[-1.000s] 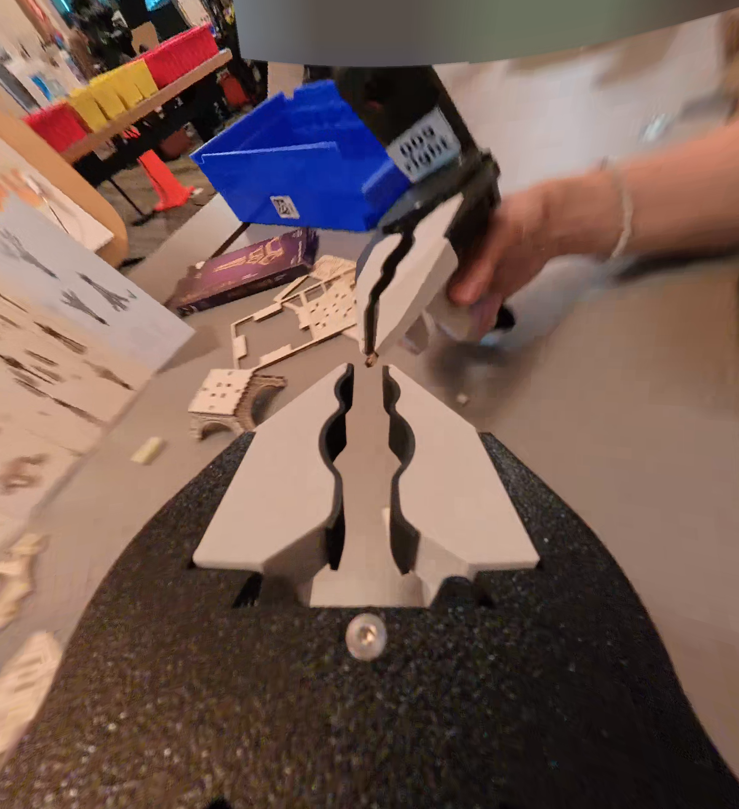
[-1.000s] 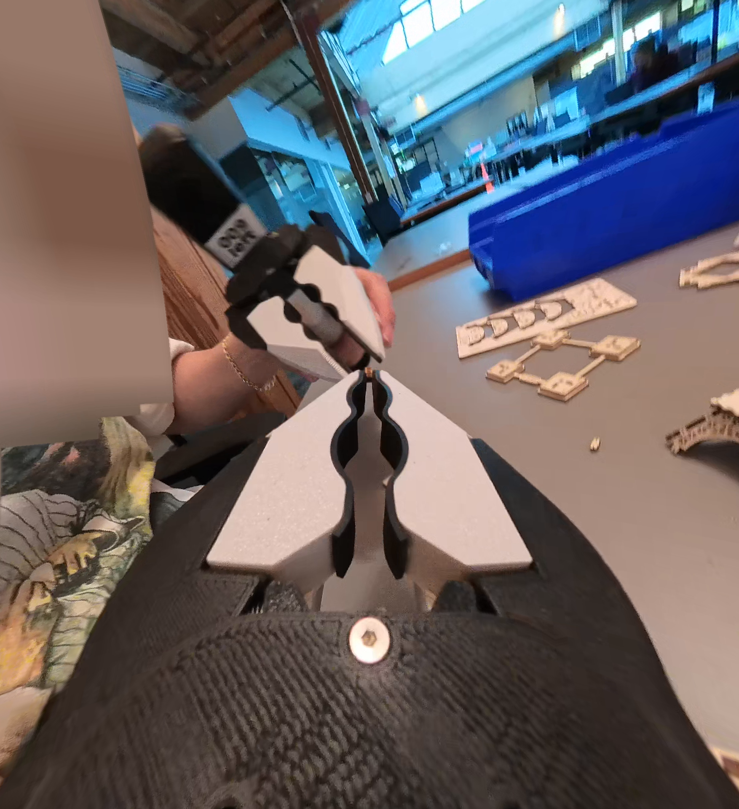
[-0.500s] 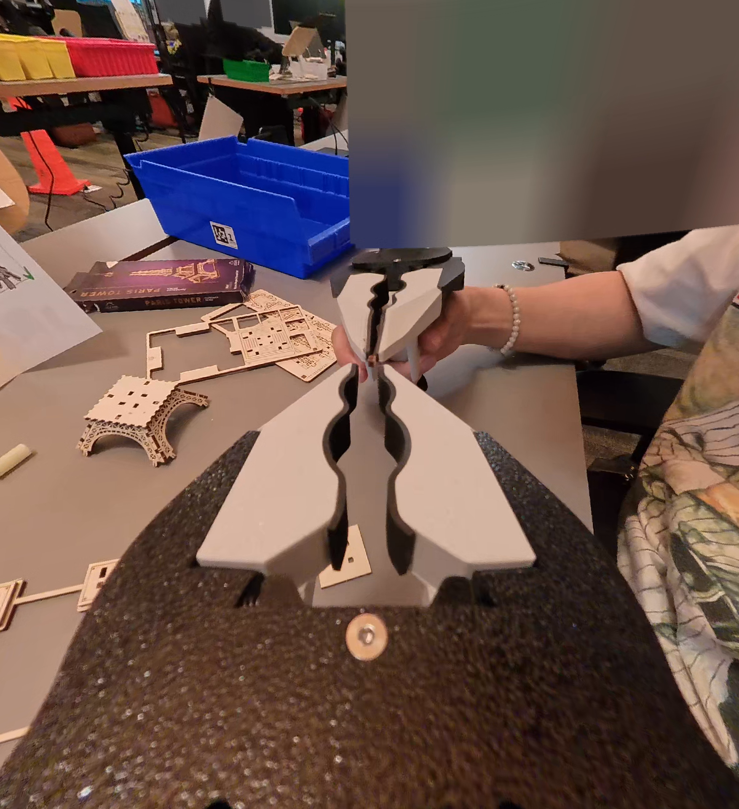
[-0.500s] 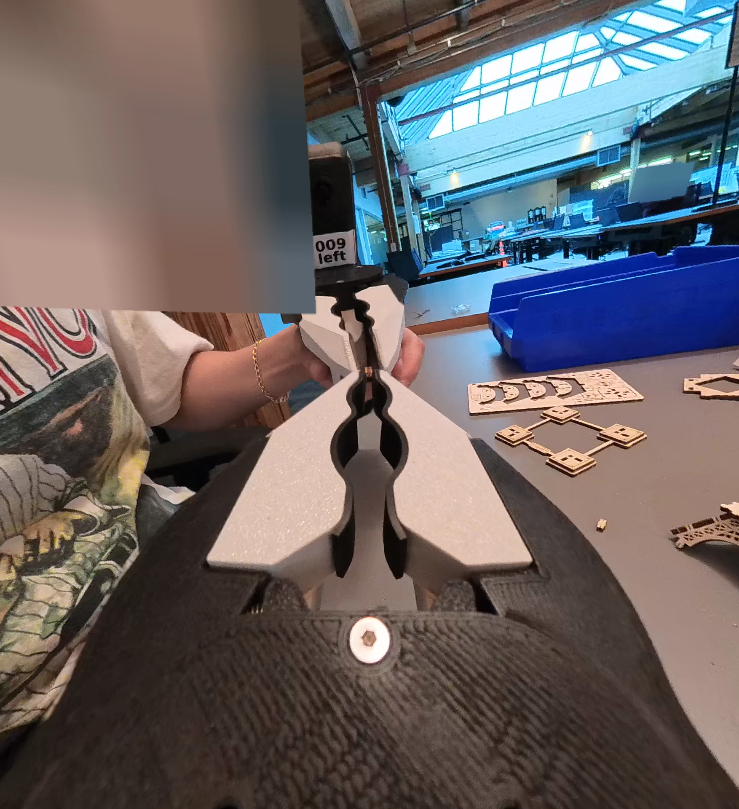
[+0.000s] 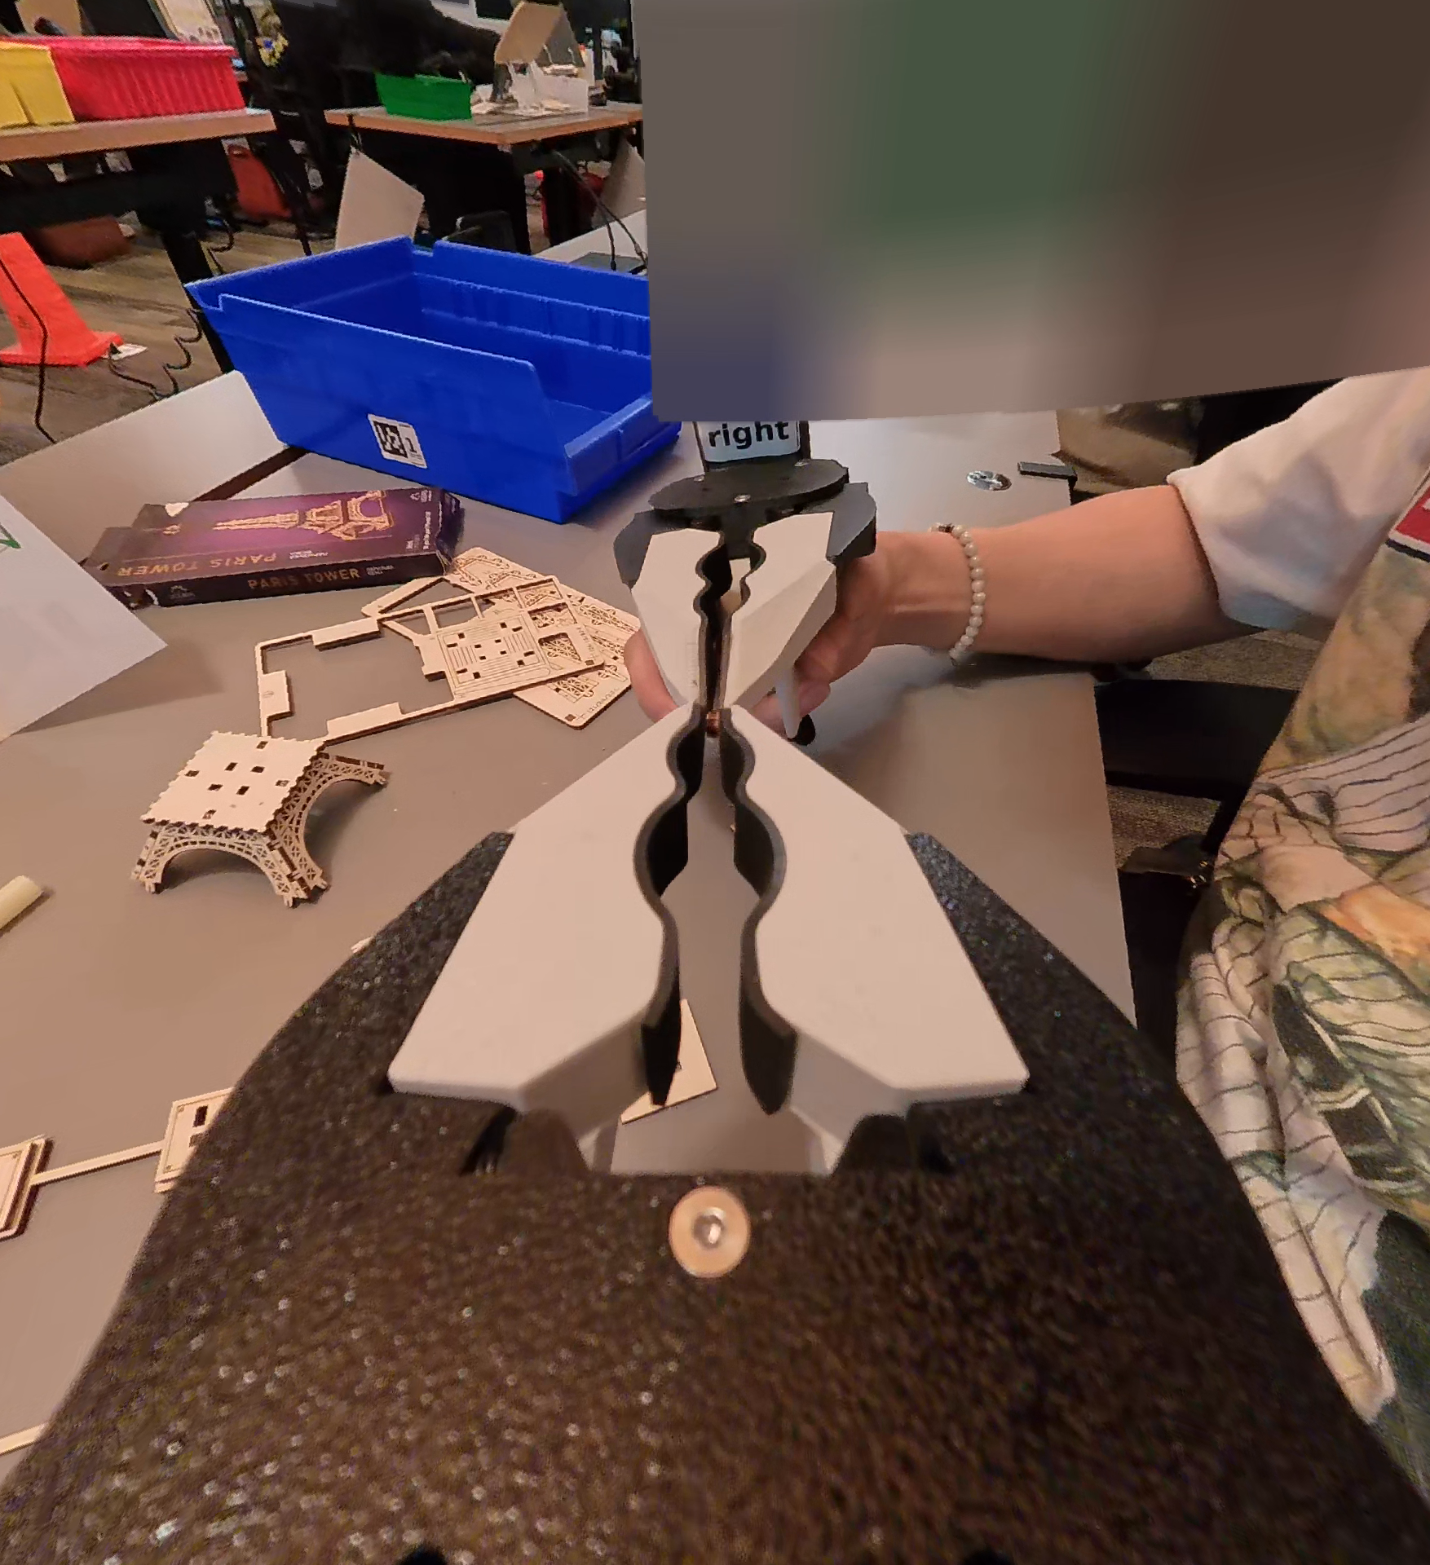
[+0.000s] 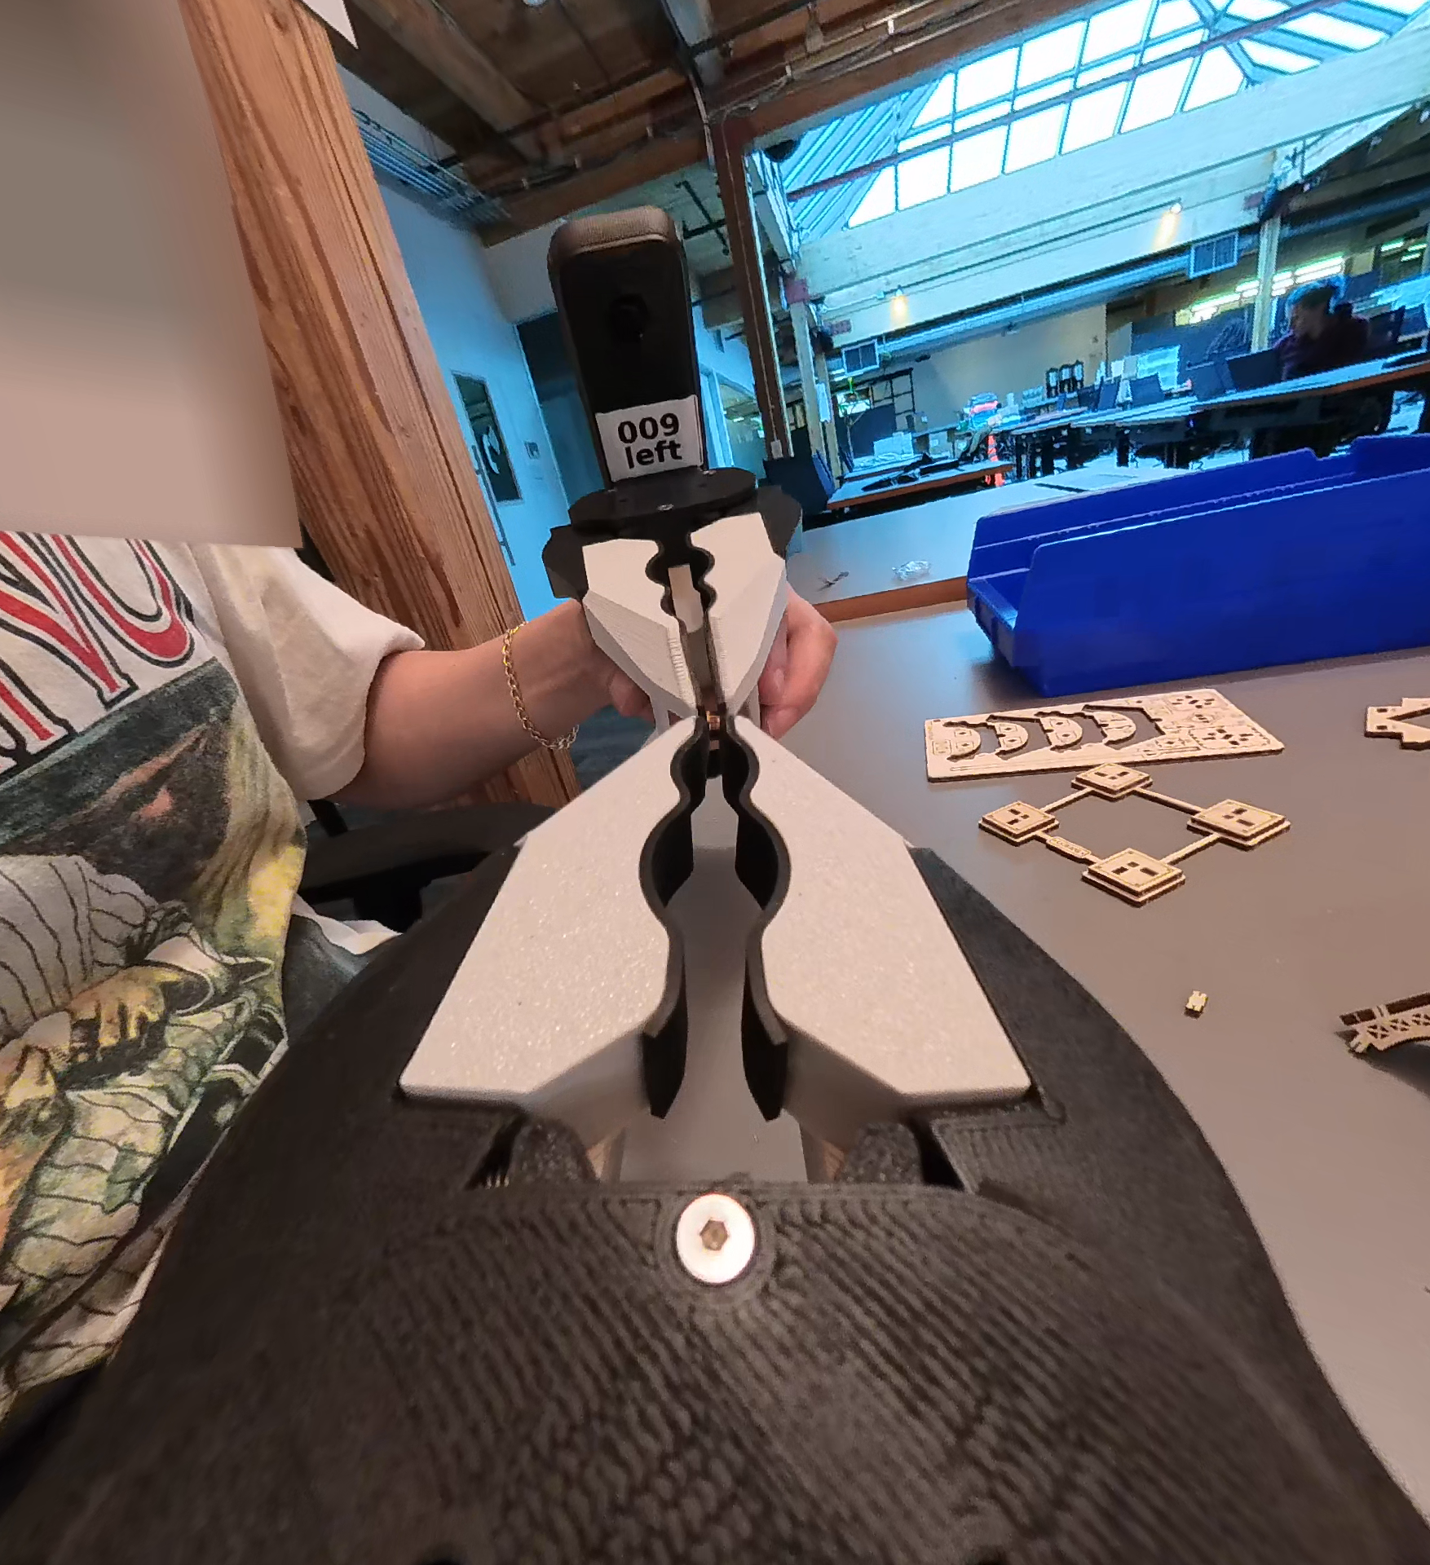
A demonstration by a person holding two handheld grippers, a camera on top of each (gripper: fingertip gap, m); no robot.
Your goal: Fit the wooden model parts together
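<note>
Grey fingers of the left gripper point(image 5: 712, 728) are seen drawn together at the tips, where a tiny wooden piece point(image 5: 713, 722) is pinched; whether it is held by this gripper, by the right gripper point(image 6: 712, 730), or by both cannot be told, since the two pairs of tips meet point to point in mid-air off the table edge. Both pairs are nearly closed at the tips, with the wavy gap left open behind. A thin wooden strip point(image 6: 689, 622) is noted between the left gripper's fingers in the right wrist view.

On the grey table point(image 5: 102, 974), nearer in, linked square pads point(image 6: 1131, 834) lie flat. A further loose small piece point(image 6: 1196, 1003) lies just short of the tower base point(image 5: 250, 809), which stands assembled on four arched legs. Beyond it, punched-out part sheets point(image 5: 474, 652) are spread, some still filled. Farther back lie a purple box point(image 5: 271, 550) and a blue bin point(image 5: 440, 381).

Judged progress: only the lowest section is built; the upper tower is left, and many parts remain unpunched.
</note>
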